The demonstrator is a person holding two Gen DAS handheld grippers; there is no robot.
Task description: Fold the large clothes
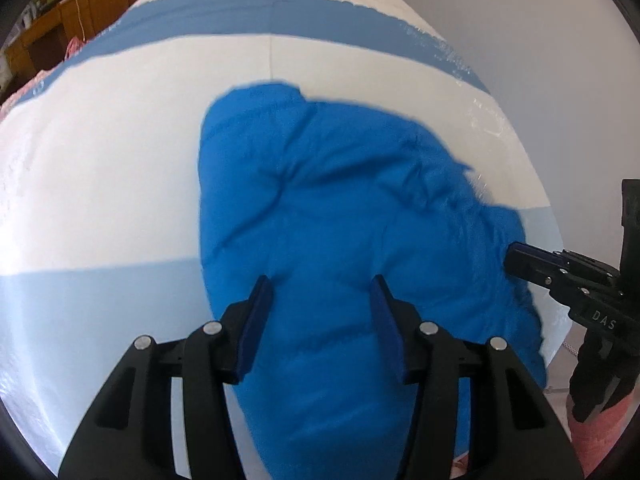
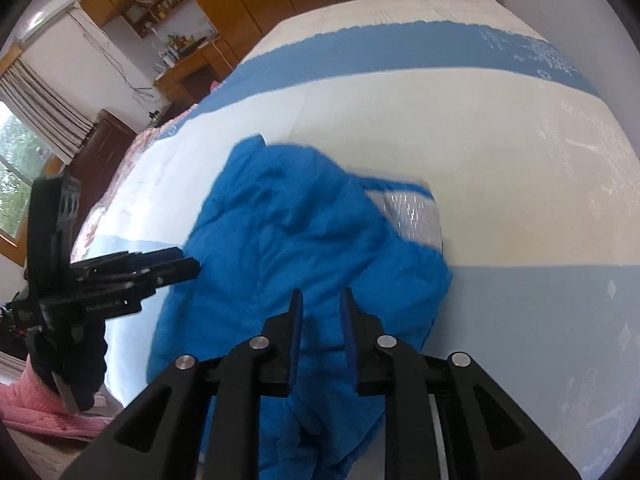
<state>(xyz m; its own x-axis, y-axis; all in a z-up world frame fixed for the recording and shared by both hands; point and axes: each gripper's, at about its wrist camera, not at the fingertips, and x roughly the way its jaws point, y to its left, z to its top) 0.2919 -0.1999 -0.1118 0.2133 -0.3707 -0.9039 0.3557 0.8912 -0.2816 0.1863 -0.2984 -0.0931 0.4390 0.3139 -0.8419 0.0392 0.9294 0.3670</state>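
1. Jacket [image 1: 340,208]: a puffy bright blue garment, bunched and partly folded, fills the centre and lower middle of both wrist views. It lies on a bed [image 1: 100,160] covered in white with blue bands. In the right wrist view a silvery lining patch [image 2: 408,216] shows at the jacket's upper right.
2. Step, as a judgement: mid-fold. Both tools hang over the near part of the jacket and neither grips it. The next move likely calls for pinching an edge on each side and carrying it across evenly.
3. Left gripper [image 1: 320,292]: bottom centre of its own view, angled steeply down, jaws standing well apart over the fabric, nothing between the pads.
4. Right gripper [image 2: 322,304]: bottom centre of its view, tilted down, jaws narrowly apart, clamping nothing.
5. Pink sleeve [image 2: 36,404]: lower left, behind the left tool.
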